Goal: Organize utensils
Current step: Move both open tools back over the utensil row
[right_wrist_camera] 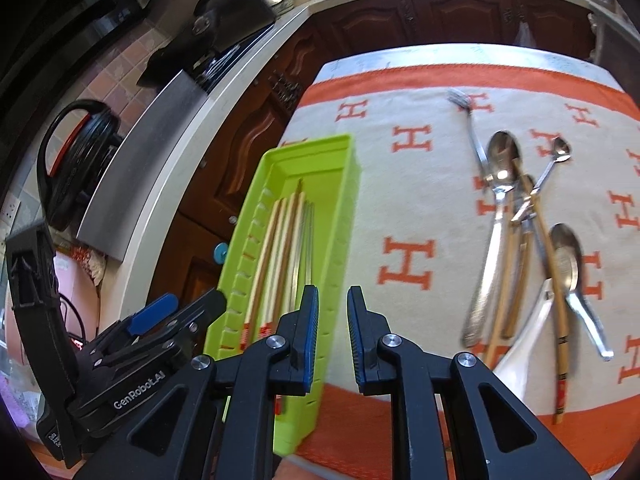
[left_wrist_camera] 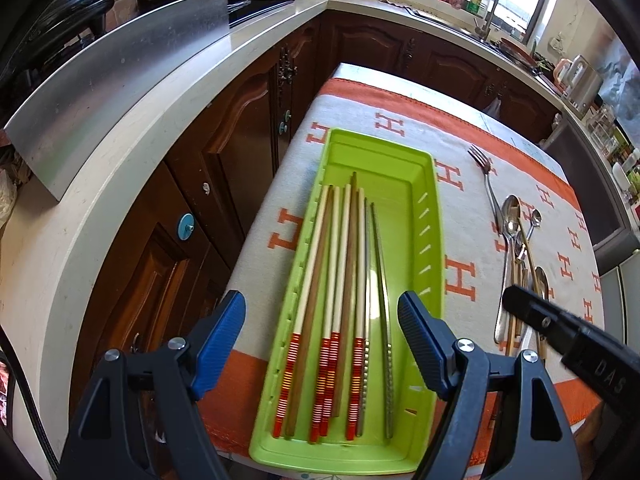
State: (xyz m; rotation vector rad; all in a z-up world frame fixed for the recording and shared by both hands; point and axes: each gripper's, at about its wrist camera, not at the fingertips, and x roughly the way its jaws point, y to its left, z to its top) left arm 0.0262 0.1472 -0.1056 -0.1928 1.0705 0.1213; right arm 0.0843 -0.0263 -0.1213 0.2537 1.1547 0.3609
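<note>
The left black plastic hand-held gripper (left_wrist_camera: 320, 340) is showing blue ribbed pads (left_wrist_camera: 218, 340) and silver pivot screws; the right black plastic hand-held gripper (right_wrist_camera: 333, 336) is looking identical, with white lettering on its neighbour.

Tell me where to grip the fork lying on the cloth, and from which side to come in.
Grip the fork at its bare neck just below the tines, coming straight down from above with the right gripper, fingers closing across the thin handle. The handle's lower end runs under the big spoon and the utensil pile, so only the upper stretch lies clear on the cloth.
</note>
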